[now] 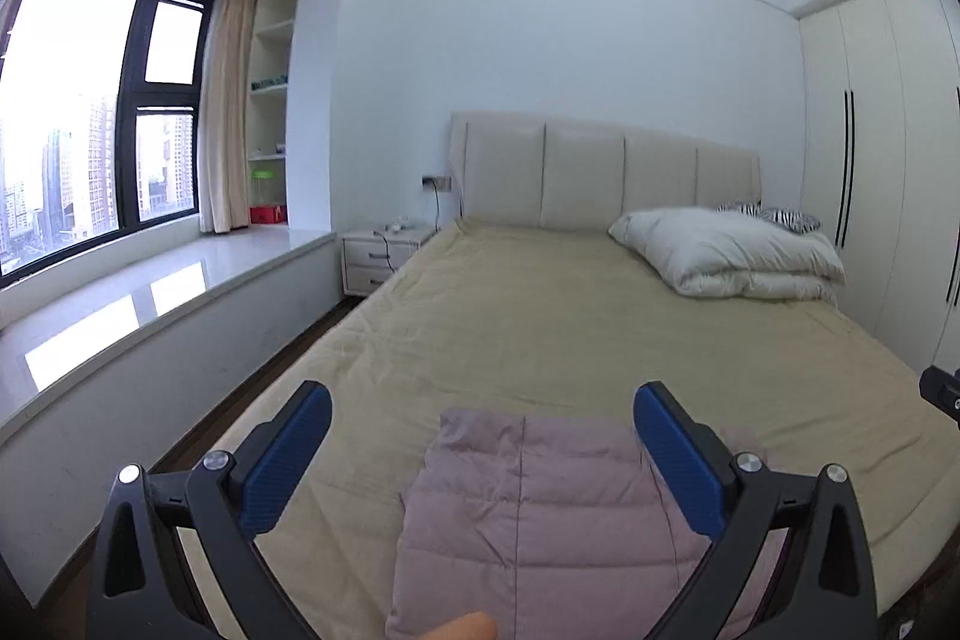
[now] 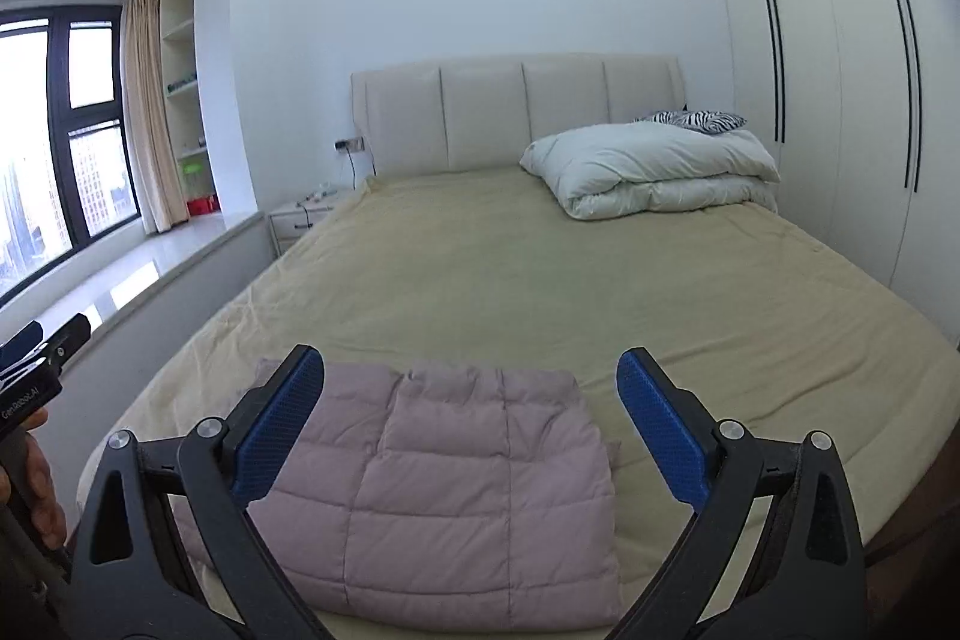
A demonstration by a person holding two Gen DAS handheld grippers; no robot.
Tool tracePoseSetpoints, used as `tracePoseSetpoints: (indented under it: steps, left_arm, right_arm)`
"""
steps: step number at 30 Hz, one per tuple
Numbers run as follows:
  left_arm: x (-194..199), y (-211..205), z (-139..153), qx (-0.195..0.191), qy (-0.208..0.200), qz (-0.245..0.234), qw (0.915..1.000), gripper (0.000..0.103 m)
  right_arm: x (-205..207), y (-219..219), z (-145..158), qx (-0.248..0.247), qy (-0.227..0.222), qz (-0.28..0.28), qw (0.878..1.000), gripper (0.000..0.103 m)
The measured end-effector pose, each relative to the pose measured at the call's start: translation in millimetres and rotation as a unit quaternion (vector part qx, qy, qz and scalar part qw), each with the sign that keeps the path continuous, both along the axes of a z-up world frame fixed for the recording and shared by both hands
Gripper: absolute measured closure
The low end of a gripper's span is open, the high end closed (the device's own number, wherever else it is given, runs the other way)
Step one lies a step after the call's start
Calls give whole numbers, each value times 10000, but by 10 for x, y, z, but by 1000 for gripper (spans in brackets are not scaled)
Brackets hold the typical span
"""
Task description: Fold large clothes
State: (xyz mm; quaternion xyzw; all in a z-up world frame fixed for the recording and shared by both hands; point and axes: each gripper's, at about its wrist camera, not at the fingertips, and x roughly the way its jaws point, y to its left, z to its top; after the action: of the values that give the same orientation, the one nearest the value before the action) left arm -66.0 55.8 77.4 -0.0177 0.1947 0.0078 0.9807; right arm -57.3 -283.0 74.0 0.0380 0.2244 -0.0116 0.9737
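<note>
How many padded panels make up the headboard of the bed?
4. The headboard panels run side by side from the nightstand side to the wardrobe side; the folded white duvet hides the lower part of the last panels.

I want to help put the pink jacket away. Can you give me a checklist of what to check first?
1. Jacket folded into a compact shape: ok, it lies as a flat, roughly square bundle.
2. Jacket fully on the bed: ok, near the foot edge.
3. Left gripper empty: ok, jaws wide, nothing between the pads.
4. Right gripper empty: ok, jaws wide, clear above the jacket.
5. Sleeves tucked in: cannot tell, none stick out, but the underside is hidden.
6. Space beside the duvet: ok, the sheet there is bare.
</note>
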Motion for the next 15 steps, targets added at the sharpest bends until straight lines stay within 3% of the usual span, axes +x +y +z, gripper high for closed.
tracePoseSetpoints:
  steps: [3,7,11,15]
  left_arm:
    - [173,-168,-323,70,933,-220,9954,0]
    - [213,-216,-806,9,1965,-177,9803,0]
    - [160,-246,-1029,160,2208,-107,9751,0]
    - [171,-187,-1082,122,2327,-45,9725,0]
  right_arm:
    - [4,121,-213,123,507,14,9986,3]
    - [30,216,-648,297,1166,36,9927,3]
    - [110,320,-1041,235,1511,55,9882,3]
    - [236,343,-1230,36,1777,4,9841,3]
